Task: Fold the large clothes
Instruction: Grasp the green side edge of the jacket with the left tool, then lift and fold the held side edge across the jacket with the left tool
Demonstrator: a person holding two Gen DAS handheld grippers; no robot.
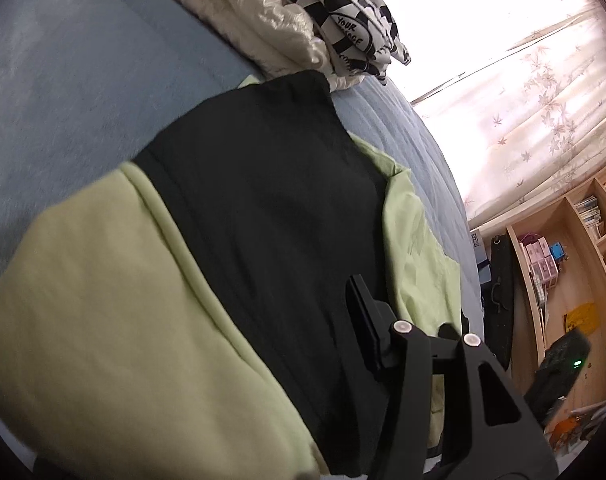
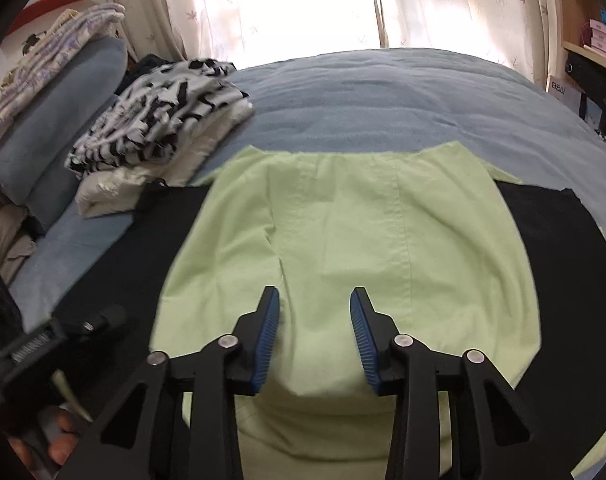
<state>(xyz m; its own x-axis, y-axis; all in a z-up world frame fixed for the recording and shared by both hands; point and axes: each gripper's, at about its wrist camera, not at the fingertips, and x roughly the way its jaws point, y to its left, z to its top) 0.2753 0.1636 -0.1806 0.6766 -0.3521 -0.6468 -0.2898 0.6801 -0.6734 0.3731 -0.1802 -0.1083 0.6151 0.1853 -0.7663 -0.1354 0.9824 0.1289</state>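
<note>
Where readable, "YOUR" on striped cloth (image 1: 343,12)

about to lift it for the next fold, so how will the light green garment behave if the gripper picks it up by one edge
The green garment will probably go floppy and drape, since it lies flat with soft creases and seams. It looks thin and likely light. Pulling one edge may also drag the black cloth that lies against it on the bed.

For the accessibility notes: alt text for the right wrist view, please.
The open right gripper hovers over a light green garment spread across a black garment on a blue bed. Folded clothes sit to the left, with bright curtains behind.
</note>
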